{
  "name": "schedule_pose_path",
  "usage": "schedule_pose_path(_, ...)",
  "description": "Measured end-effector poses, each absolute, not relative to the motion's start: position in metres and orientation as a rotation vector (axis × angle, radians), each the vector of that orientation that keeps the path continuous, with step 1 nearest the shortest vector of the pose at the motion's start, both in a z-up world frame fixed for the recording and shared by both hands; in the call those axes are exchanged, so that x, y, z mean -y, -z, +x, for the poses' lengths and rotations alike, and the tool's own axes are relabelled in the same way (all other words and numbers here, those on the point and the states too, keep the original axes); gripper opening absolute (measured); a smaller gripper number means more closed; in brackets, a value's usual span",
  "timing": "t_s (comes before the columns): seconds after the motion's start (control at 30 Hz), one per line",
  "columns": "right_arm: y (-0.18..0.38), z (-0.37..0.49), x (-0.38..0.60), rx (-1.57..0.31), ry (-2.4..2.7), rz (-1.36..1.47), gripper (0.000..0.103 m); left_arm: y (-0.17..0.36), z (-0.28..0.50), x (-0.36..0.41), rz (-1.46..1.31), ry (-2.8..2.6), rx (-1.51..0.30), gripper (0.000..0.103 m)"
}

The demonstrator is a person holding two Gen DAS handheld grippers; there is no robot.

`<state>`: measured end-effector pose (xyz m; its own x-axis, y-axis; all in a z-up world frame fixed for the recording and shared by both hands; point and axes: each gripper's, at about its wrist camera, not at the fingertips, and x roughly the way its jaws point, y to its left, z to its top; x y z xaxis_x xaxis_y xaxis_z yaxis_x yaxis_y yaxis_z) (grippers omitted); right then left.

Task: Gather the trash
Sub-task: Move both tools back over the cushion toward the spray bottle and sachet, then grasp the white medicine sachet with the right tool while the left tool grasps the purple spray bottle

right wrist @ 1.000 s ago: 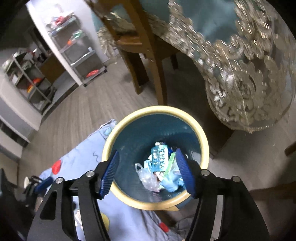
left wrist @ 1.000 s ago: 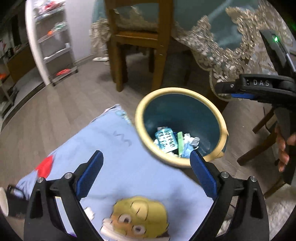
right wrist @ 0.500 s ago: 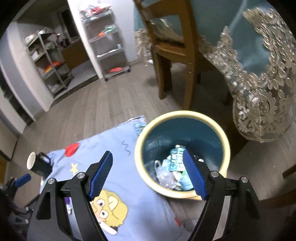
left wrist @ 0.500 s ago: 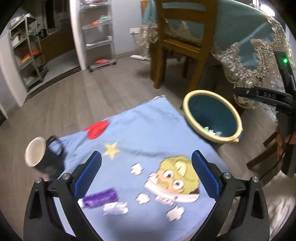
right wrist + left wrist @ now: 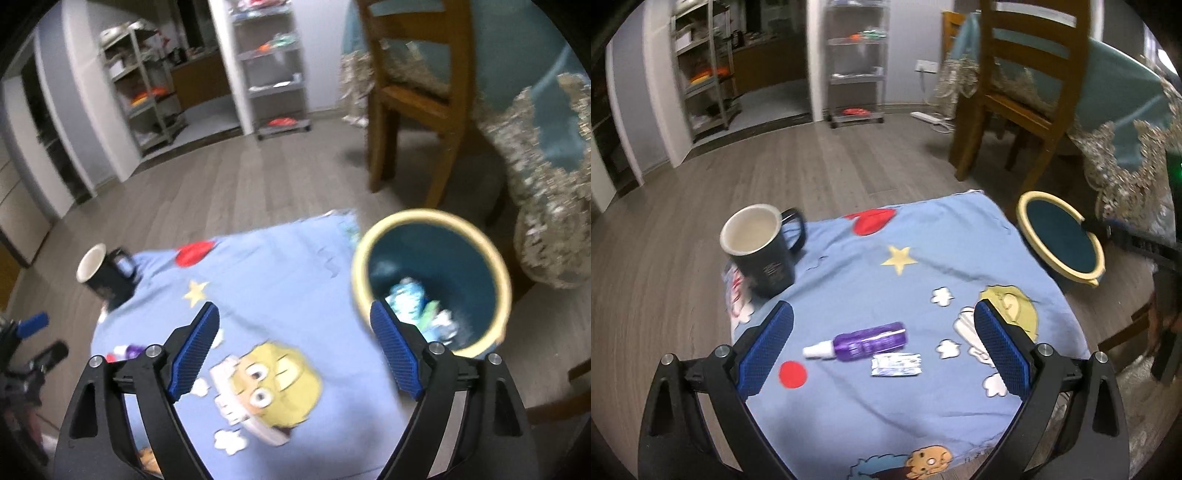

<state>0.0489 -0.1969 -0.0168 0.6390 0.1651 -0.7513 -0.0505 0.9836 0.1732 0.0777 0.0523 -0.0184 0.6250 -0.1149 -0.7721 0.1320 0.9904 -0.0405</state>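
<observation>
- Purple bottle with a white cap, lying on its side on the blue cartoon cloth, cap end toward the left.
- Small silvery wrapper flat on the cloth just beside the bottle, on the near side.
- Both pieces between the spread jaws of the left gripper as framed, a little nearer the left blue pad; no contact with either pad, nothing held.
- In the right wrist view, only a blurred purple and white bit of the bottle, left of the right gripper and outside its jaws.
- Right gripper's jaws spread wide and empty, above the yellow cartoon face on the cloth.
- Bin, teal inside with a cream rim, off the right edge of the cloth, with crumpled wrappers at the bottom.
- Dark mug with a pale inside, upright on the far left corner of the cloth, well apart from the bottle.
- Wooden chair and a lace-edged table cover beyond the bin.
</observation>
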Motion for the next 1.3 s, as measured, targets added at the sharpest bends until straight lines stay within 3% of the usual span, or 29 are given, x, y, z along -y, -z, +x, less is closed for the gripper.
schedule_pose_path(0.47, 0.092, 0.028, 0.056, -1.016, -0.485, -0.066, 0.085, 0.033, 0.096, -0.096, -0.073, 0.034, -0.914, 0.096)
schedule_pose_path(0.9, 0.133, 0.030, 0.004, -1.033, -0.649, -0.137, 0.079, 0.054, 0.111, -0.124, -0.151, -0.062, -1.007, 0.096)
schedule_pose_path(1.3, 0.164, 0.038, -0.023, -1.068, -0.684, -0.239, 0.057, 0.066, 0.116, -0.134, -0.178, -0.118, -1.057, 0.096)
